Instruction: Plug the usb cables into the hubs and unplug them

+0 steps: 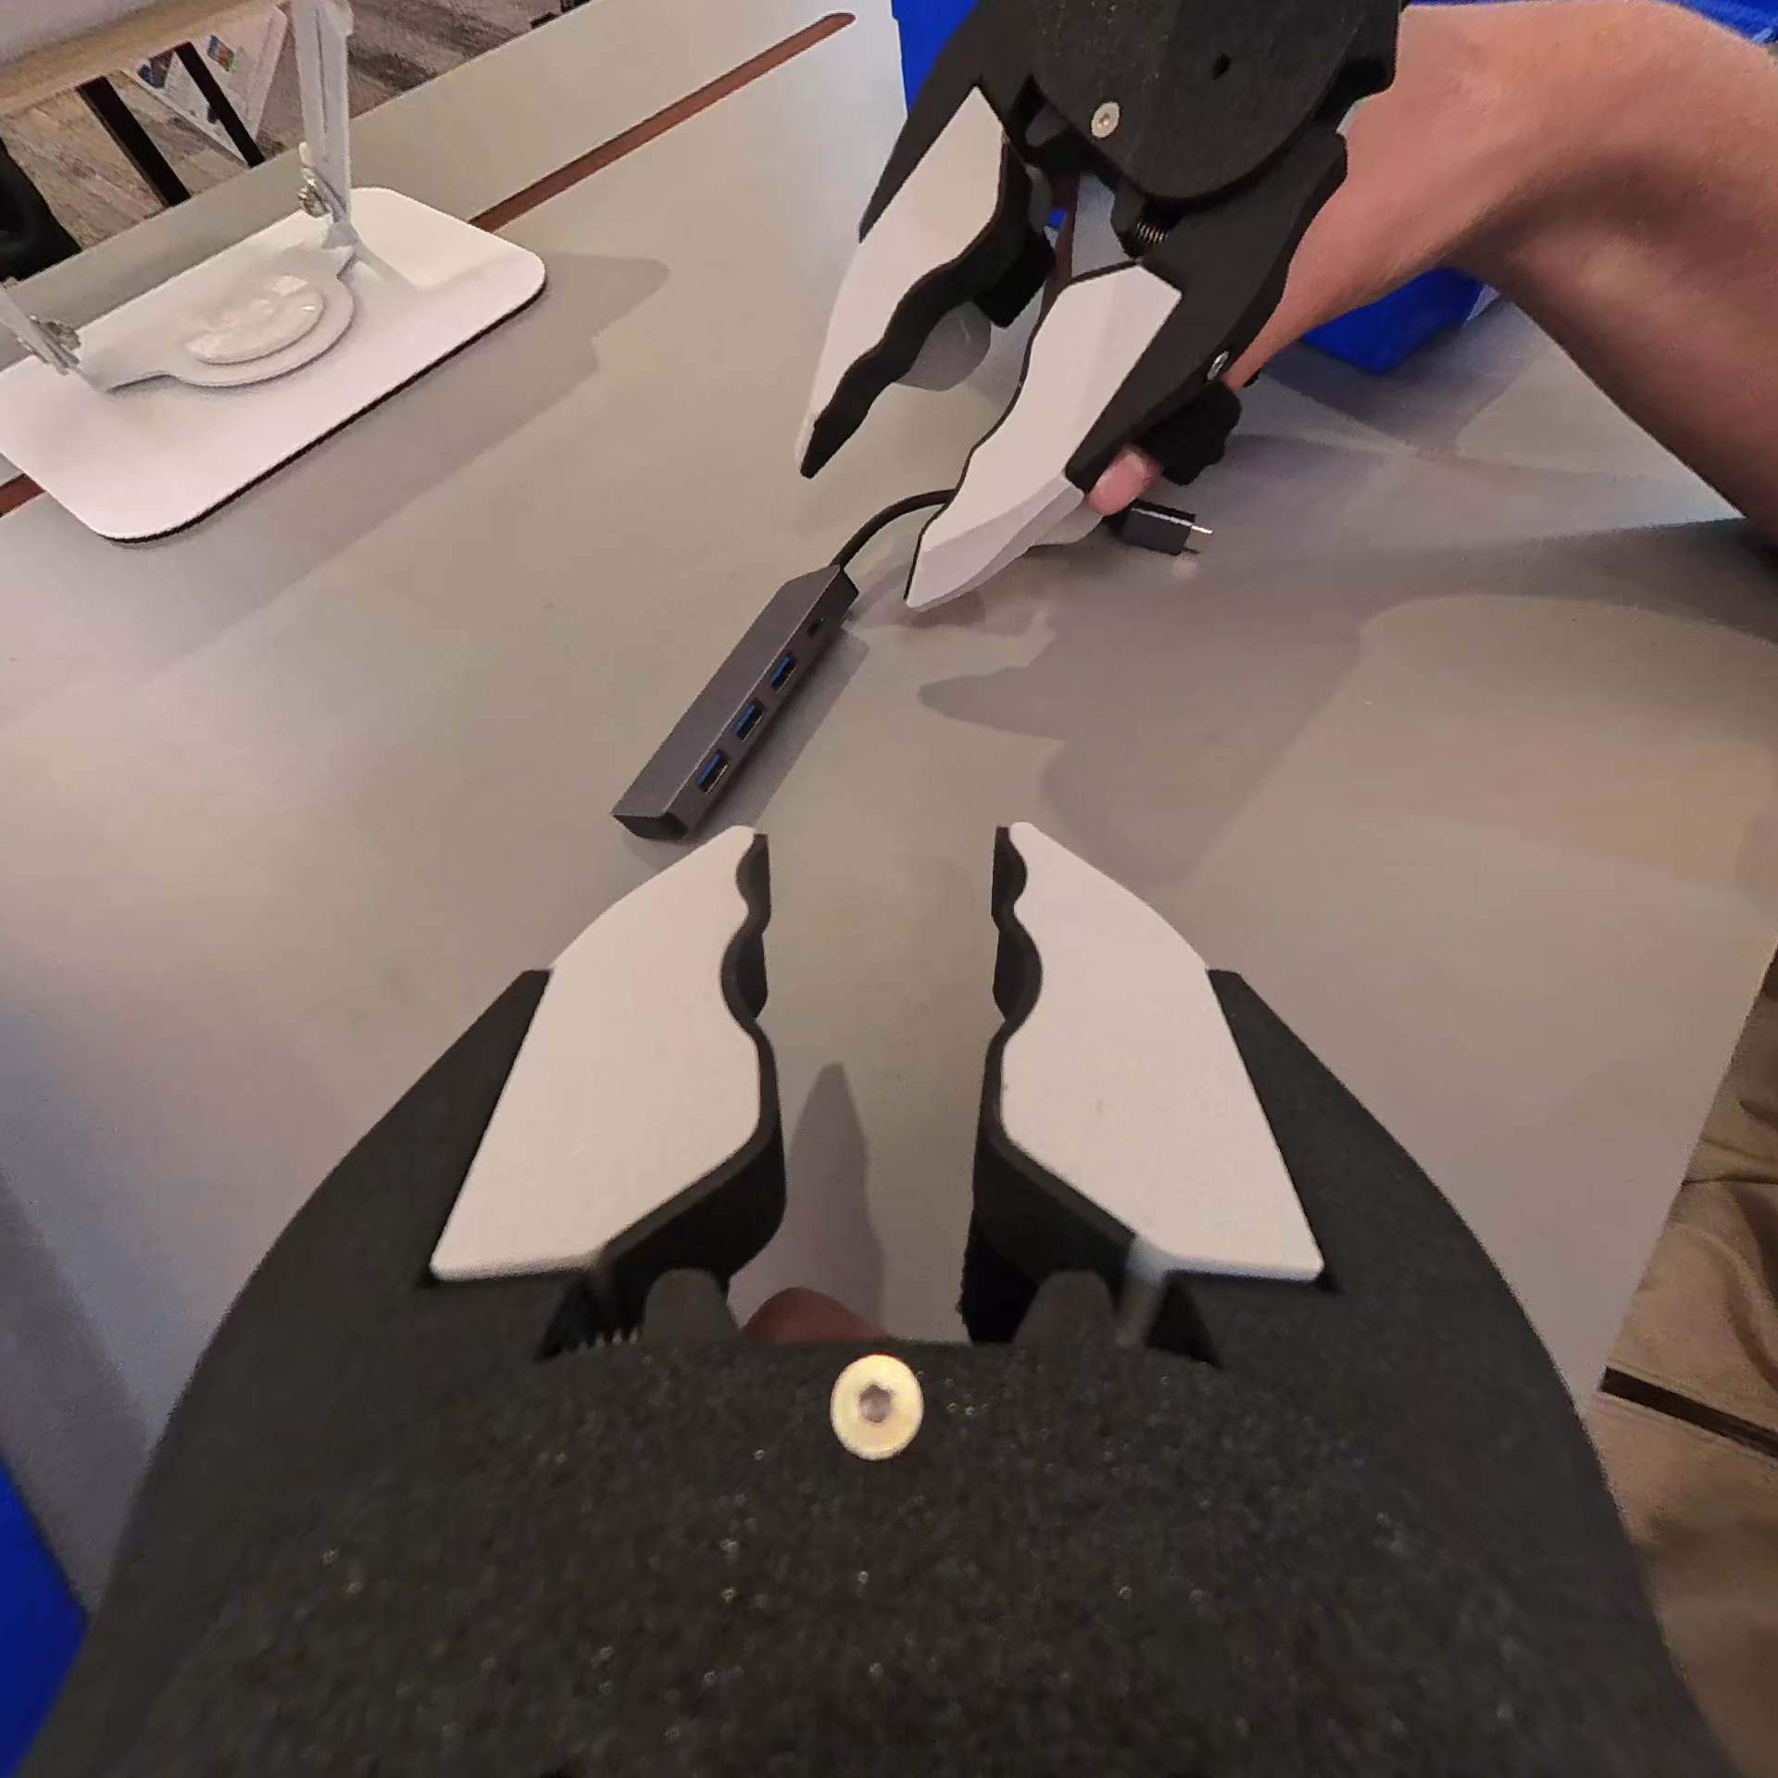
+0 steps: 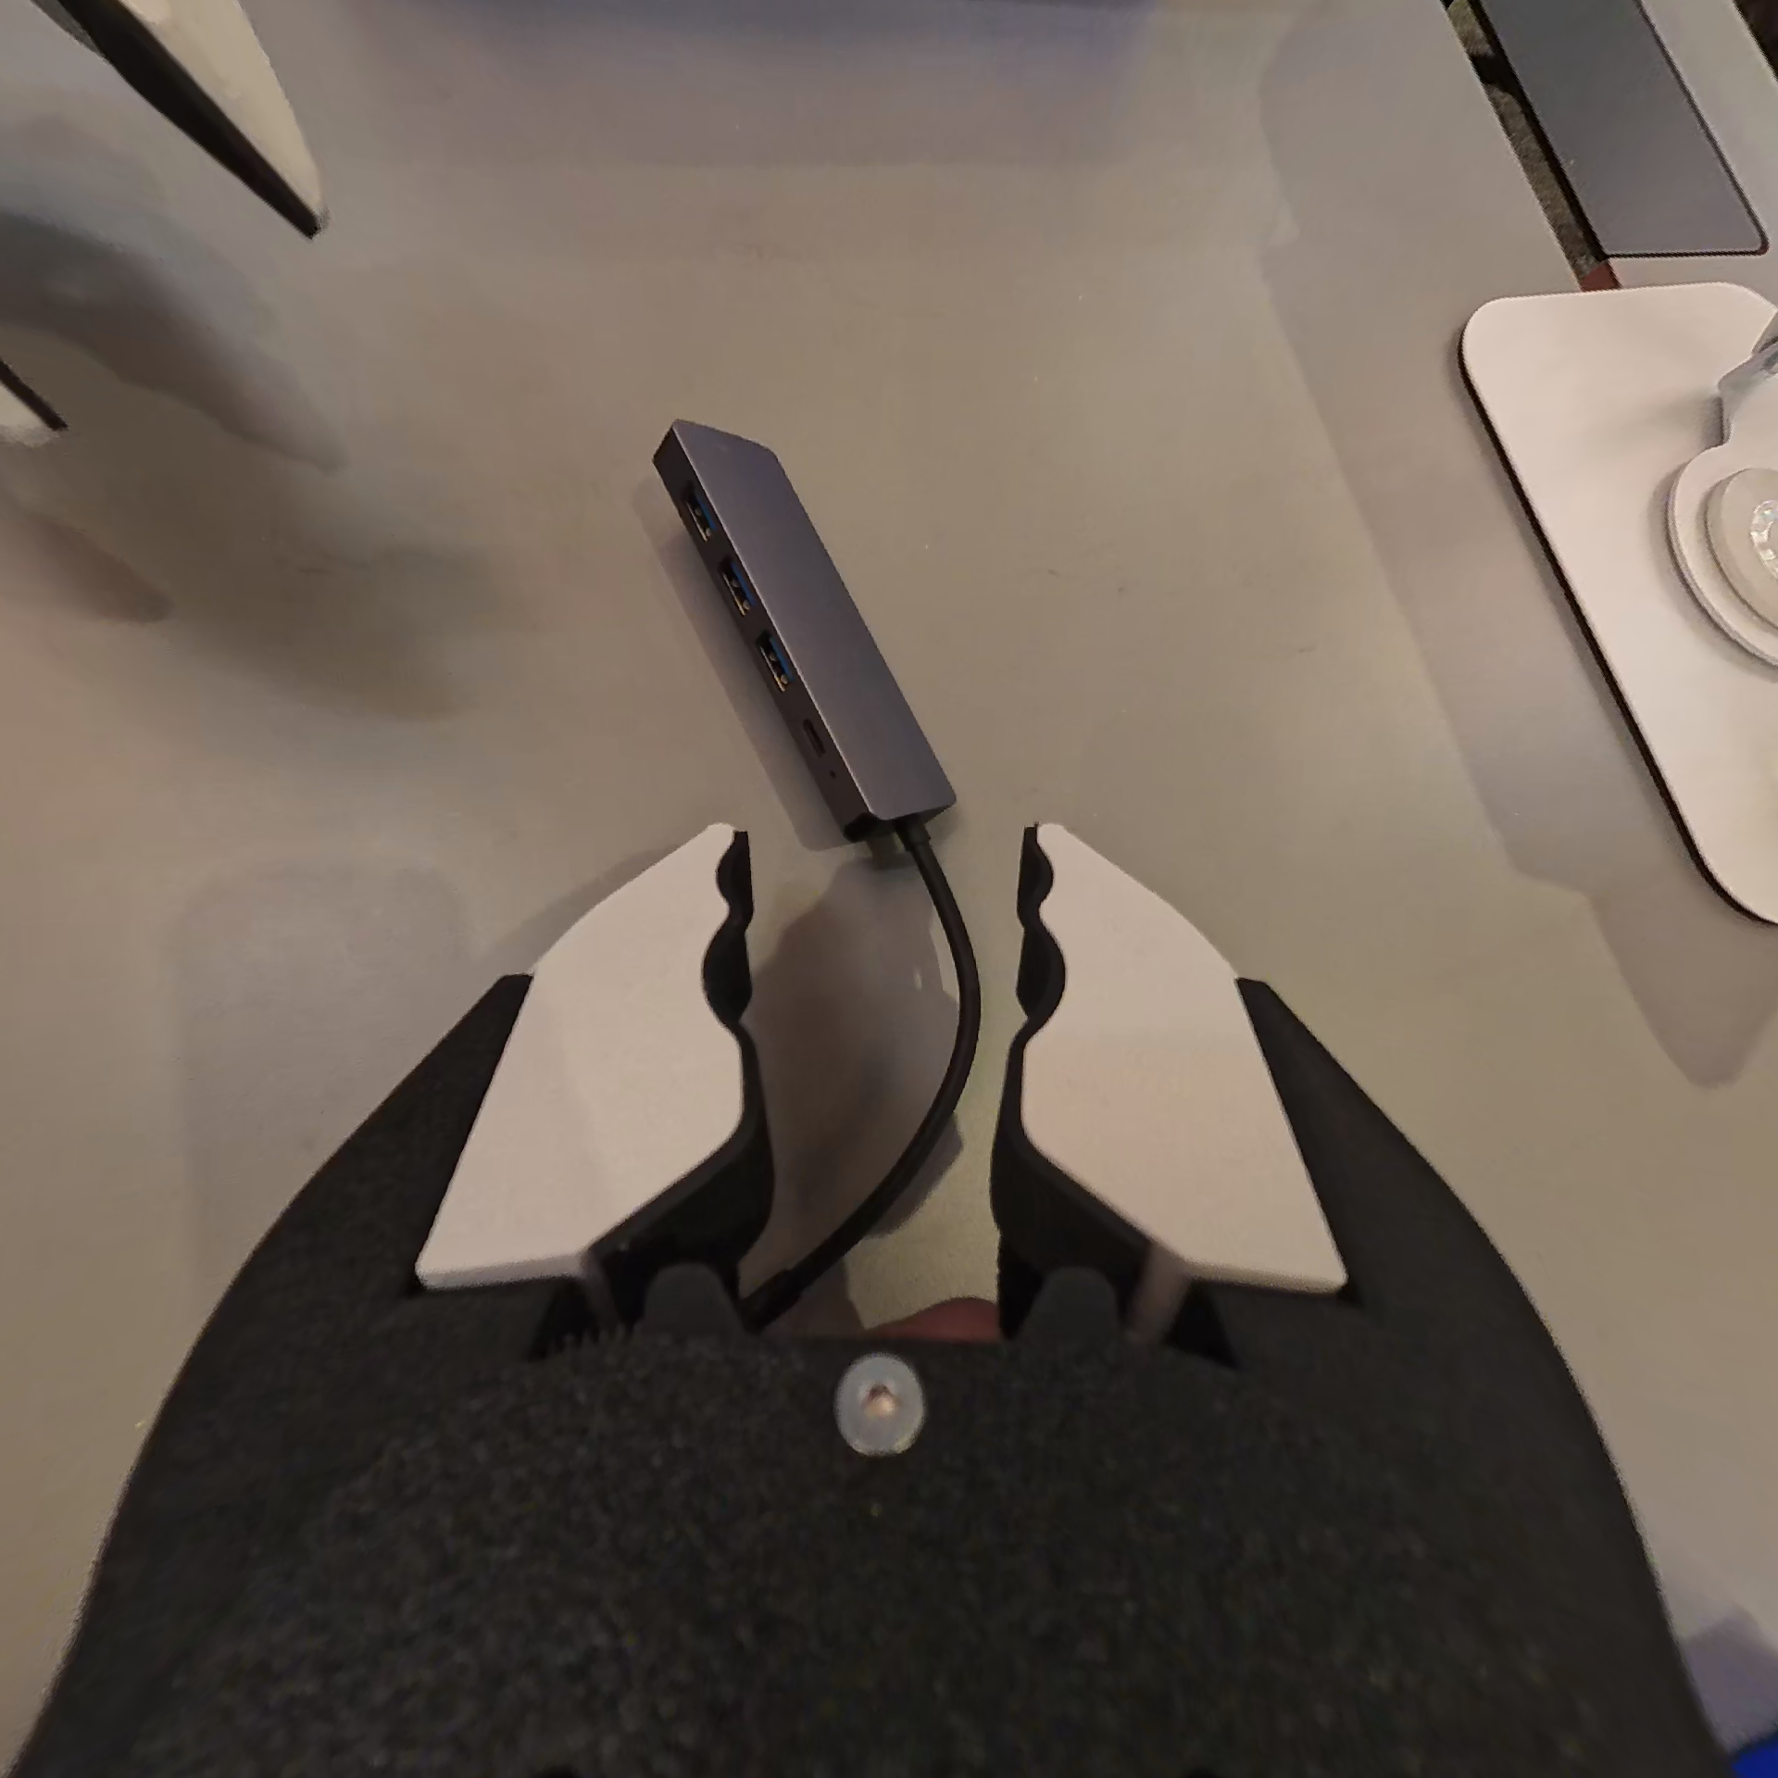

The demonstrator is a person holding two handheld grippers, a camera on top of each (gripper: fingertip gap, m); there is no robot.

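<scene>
USB hub [image 2: 803, 625] lies at frame centre, just beyond the spread, empty right gripper [image 2: 883, 837]; its cable [image 2: 948, 1020] runs between the fingers. Left gripper [image 1: 880, 842] spread, empty, hub just ahead-left.

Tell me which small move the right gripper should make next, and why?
Probably lower the right gripper onto the hub's black cable and close. Its jaws are open and empty with the cable lying between them on the table, and the hub has all ports free.

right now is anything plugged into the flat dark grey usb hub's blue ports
No. All three blue ports on the flat dark grey usb hub show empty.
</scene>
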